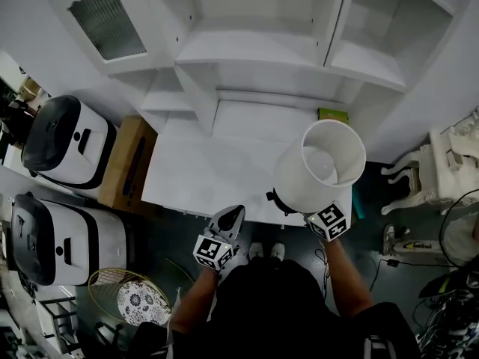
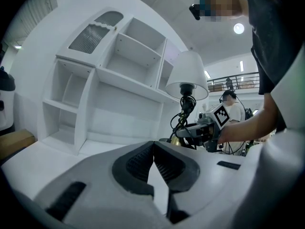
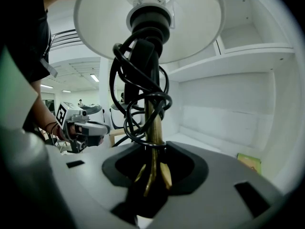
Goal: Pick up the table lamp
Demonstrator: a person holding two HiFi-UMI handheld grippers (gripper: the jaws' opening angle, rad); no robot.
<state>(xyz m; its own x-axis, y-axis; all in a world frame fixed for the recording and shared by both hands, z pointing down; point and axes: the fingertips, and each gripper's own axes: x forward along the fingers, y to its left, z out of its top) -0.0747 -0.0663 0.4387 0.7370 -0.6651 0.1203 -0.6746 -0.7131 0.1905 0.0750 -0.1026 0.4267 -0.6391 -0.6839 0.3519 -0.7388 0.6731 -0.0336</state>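
Observation:
The table lamp has a white drum shade, a brass stem and a black cord wound round the stem. It hangs upright in the air above the front edge of the white desk. My right gripper is shut on the lower part of the stem; in the head view the right gripper sits under the shade. My left gripper is shut with nothing in it, its pads pressed together, to the left of the lamp and apart from it.
A white shelf cabinet rises behind the desk, and a green book lies at its back right. Two black-and-white cases and a wooden stand are at the left. A white ornate chair stands at the right, a wire basket at the lower left.

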